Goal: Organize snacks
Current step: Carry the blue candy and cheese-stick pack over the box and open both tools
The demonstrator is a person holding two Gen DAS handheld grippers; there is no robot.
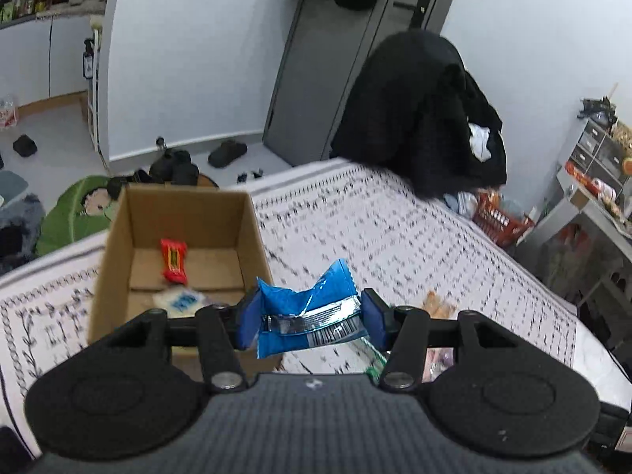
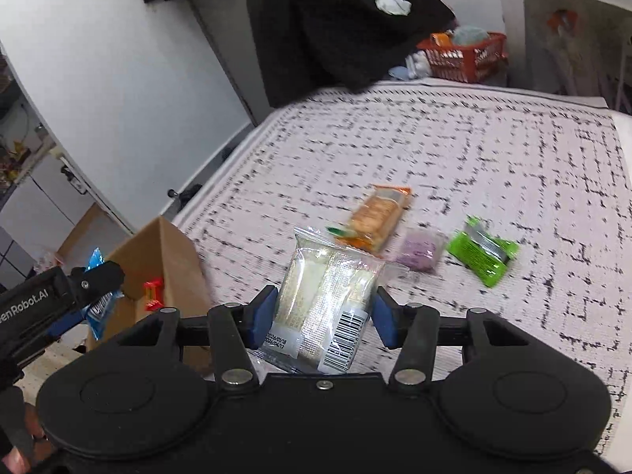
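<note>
left claw (image 1: pixel 310 318): blue pads clamped on a crinkled blue foil packet (image 1: pixel 312 308), held just above the box's near right corner.
right claw (image 2: pixel 322 316): blue pads pressing the sides of a clear plastic packet (image 2: pixel 326 308) of pale bars with a barcode, lifted off the bed.
box (image 1: pixel 118 245): open brown cardboard, square, on the bed; inside lie a red wrapper (image 1: pixel 173 260) and a pale packet with blue print (image 1: pixel 181 300).
bed (image 2: pixel 434 150): woven white cover with black dashes.
loose on bed: orange cracker packet (image 2: pixel 375 217), small purple packet (image 2: pixel 420 252), glossy green packet (image 2: pixel 482 252).
</note>
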